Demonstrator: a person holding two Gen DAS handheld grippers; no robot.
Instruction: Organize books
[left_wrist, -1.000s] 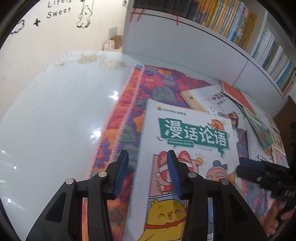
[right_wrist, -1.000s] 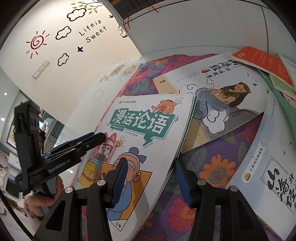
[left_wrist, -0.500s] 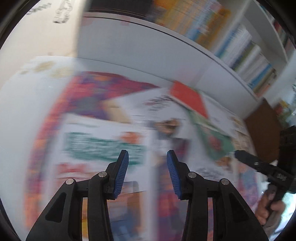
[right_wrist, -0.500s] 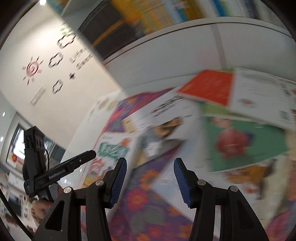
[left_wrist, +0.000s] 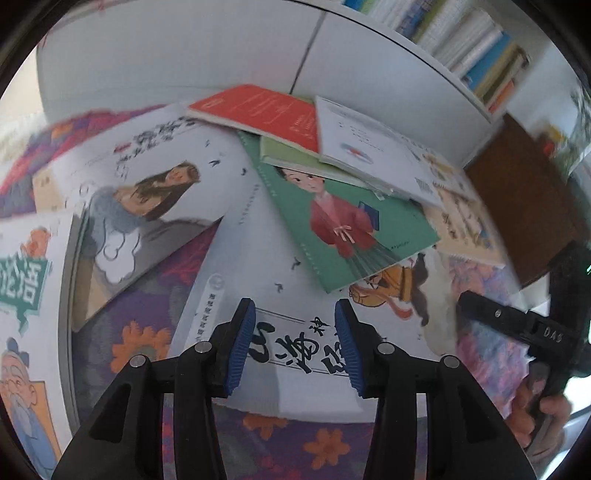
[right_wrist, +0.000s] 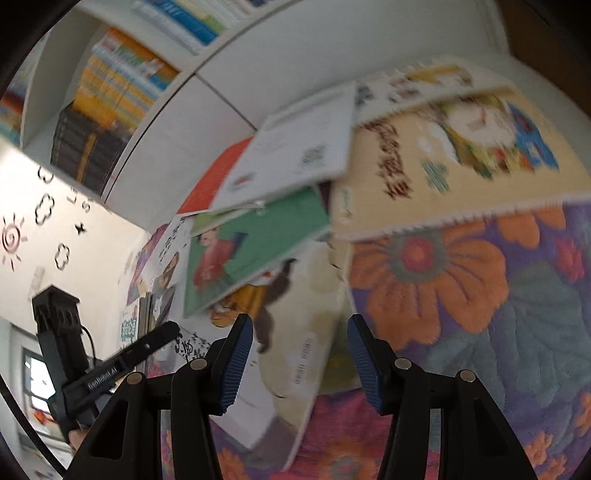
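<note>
Several books lie scattered and overlapping on a floral rug. My left gripper hovers over a white book with a black brush title; its jaws are opening and nothing is between them. A green book with a red-robed figure overlaps that book's far end. Beyond it lie a red book and a white back cover. My right gripper stands open and empty above the right edge of the same white book. A cream spiral-bound book lies further right.
A white bookshelf full of upright books runs along the back. A white book with a long-haired figure and a cartoon book lie at the left. A brown wooden panel stands at the right. A hand holds the right gripper.
Both grippers have swept to the right, from over the cartoon book to over the white brush-title book and the pile beside it. Both stay empty.
</note>
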